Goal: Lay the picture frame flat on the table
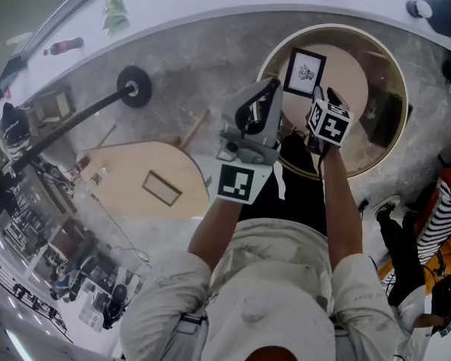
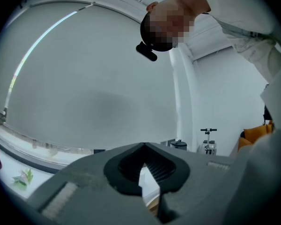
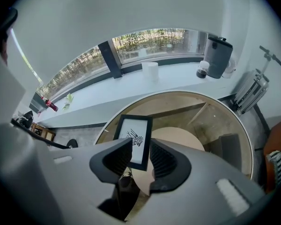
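The picture frame [image 1: 304, 72], black-edged with a white print, stands tilted on the round beige table [image 1: 353, 81]. My right gripper [image 1: 318, 98] is just in front of the frame's near lower side. In the right gripper view the frame [image 3: 134, 136] shows in the gap ahead of the right gripper [image 3: 141, 158], which is open and empty; the left jaw overlaps the frame's lower left corner. My left gripper [image 1: 264, 90] is held up left of the table, away from the frame. In its own view the left gripper [image 2: 144, 146] points at a pale wall, tips together, nothing in it.
A wide ring rim [image 1: 395, 74] surrounds the table top. A second wooden table [image 1: 128, 175] with a flat frame lies at the left, by a black stand [image 1: 135, 87]. A window ledge holds a red bottle [image 1: 64, 47], a paper roll [image 3: 150, 71] and a grey appliance [image 3: 218, 55].
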Demonstrator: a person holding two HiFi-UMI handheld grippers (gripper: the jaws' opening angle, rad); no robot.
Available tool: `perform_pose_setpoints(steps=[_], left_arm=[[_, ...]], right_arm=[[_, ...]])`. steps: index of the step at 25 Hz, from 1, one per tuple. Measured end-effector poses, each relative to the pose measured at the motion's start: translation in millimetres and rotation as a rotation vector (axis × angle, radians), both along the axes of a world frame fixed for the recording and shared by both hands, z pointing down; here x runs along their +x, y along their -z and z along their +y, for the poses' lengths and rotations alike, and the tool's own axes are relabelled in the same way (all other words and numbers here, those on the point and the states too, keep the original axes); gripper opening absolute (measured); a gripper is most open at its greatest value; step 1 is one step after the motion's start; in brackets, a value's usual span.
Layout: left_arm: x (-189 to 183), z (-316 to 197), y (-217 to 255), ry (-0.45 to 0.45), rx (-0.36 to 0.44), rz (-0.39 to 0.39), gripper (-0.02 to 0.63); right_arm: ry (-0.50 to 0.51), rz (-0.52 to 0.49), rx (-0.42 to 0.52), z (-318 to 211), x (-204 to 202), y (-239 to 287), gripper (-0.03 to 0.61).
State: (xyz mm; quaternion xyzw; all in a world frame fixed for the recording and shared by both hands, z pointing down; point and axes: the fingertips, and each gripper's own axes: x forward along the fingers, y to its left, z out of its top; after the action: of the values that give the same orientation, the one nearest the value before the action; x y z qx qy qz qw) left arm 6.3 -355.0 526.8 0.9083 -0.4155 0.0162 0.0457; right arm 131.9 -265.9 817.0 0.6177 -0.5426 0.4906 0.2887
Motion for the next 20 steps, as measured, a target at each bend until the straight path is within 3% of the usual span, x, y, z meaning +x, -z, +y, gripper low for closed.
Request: perform_pose_setpoints(steps=[20], left_arm=[[4, 69, 98, 0.026, 0.131, -0.016, 0.003]], right_arm=[[0.026, -0.013, 0.074, 62, 2, 87, 0.12]])
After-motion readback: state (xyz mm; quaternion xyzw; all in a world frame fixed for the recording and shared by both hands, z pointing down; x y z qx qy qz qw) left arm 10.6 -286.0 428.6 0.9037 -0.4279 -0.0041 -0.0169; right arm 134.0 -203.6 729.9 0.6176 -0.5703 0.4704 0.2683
